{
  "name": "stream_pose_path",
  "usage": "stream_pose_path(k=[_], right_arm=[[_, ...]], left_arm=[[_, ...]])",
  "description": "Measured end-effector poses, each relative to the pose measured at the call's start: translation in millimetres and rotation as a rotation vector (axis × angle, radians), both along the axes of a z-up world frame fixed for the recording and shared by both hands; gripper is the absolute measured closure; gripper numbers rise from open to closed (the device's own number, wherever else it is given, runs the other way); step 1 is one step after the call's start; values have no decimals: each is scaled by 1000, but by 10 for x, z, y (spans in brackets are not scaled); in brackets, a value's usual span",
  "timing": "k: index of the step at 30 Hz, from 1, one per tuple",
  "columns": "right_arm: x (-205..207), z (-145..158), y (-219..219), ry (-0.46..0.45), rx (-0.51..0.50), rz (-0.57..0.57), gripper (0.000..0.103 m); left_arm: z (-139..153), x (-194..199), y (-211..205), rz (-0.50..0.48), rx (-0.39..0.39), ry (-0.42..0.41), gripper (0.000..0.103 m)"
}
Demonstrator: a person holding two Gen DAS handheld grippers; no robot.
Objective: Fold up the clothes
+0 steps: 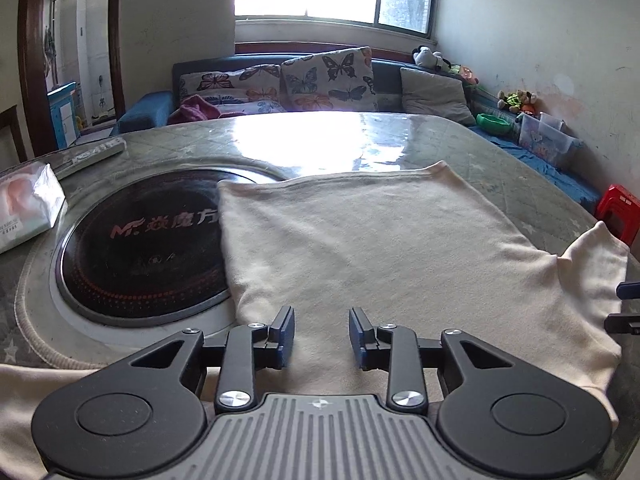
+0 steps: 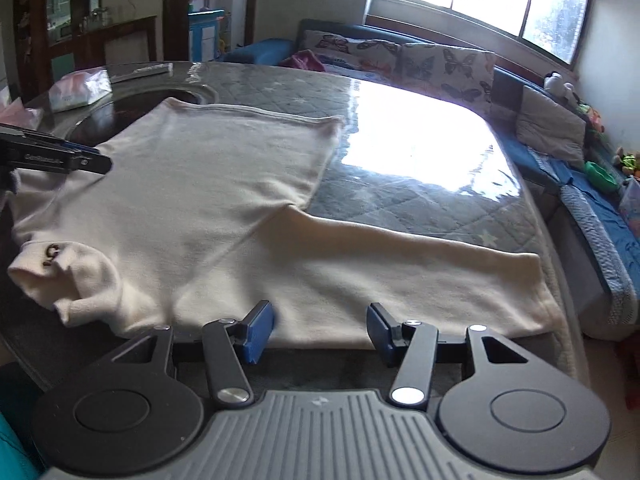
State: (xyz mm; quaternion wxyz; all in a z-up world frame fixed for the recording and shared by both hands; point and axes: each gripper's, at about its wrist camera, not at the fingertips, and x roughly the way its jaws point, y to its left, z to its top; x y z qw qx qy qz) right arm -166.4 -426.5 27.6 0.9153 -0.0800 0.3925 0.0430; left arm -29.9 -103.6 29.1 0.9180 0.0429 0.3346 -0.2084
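A cream long-sleeved top (image 1: 392, 240) lies flat on the table, its hem at the far end. In the right wrist view the top (image 2: 208, 184) shows its collar (image 2: 68, 276) at the near left and one sleeve (image 2: 420, 264) stretched to the right. My left gripper (image 1: 322, 338) is open and empty, just above the near part of the top. My right gripper (image 2: 320, 330) is open and empty at the near edge of the sleeve. The left gripper's fingers (image 2: 60, 158) show at the left of the right wrist view.
A round black hotplate (image 1: 136, 248) is set into the table (image 1: 500, 160), partly under the top. A tissue pack (image 1: 24, 204) and a remote (image 1: 90, 154) lie at the far left. A sofa with butterfly cushions (image 1: 328, 80) stands behind. A red stool (image 1: 618, 212) stands at right.
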Motion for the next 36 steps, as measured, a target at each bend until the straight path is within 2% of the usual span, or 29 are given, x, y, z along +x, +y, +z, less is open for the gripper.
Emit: stream_pose_path(k=[6, 10, 14, 19, 25, 26, 30, 34, 36], right_arm=[[47, 12, -294, -24, 1, -112, 51], [103, -59, -525, -21, 11, -191, 52], [90, -52, -745, -39, 3, -275, 53], [120, -89, -1090, -49, 11, -395, 53], [148, -142, -1329, -76, 56, -482, 54], [149, -145, -1337, -77, 61, -485, 58], [152, -170, -1372, -96, 84, -499, 64], [155, -183, -1368, -111, 91, -503, 78], [152, -190, -1374, -122, 95, -505, 81]], left_arm=[[129, -176, -426, -173, -28, -26, 70], [125, -339, -781, -301, -32, -26, 70], [59, -459, -1037, -378, -23, -13, 70], [-32, -550, -1195, -421, 0, 8, 70], [-77, -598, -1259, -435, 19, 18, 69], [-78, -608, -1261, -438, 22, 16, 69], [-81, -621, -1268, -438, 33, 12, 65], [-82, -627, -1272, -439, 40, 10, 65], [-81, -627, -1271, -439, 43, 9, 64]])
